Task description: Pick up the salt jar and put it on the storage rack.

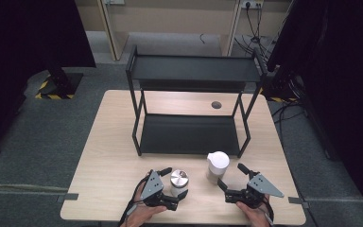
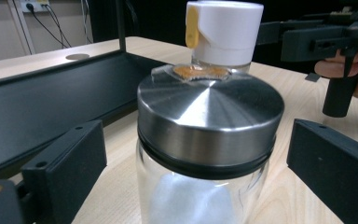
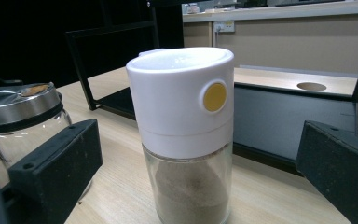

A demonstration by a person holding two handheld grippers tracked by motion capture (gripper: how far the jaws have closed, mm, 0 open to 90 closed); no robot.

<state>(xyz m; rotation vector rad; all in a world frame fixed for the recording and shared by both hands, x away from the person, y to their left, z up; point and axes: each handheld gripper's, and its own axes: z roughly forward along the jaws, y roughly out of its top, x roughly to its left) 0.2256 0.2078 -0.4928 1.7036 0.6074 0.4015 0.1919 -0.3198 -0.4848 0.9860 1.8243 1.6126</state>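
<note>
Jar bottoms are cut off in both gripper views, so base contact with the table (image 1: 104, 156) can't be checked there. White contents of the steel-lid jar (image 2: 205, 154) are blurred; can't tell what they are.

Landmark is the black rack (image 1: 189, 104). Steel-lid jar sits on the table just in front of the rack's lower shelf, toward its left half: clear glass, brushed metal lid with an orange-brown patch on top. Left gripper (image 1: 174, 183) straddles it, jaws spread, gap visible either side, no pinch. White-cap shaker (image 3: 184, 135) stands in front of the rack's right leg: yellow button, brownish powder inside. Right gripper (image 1: 231, 176) flanks it, jaws spread, not touching.
</note>
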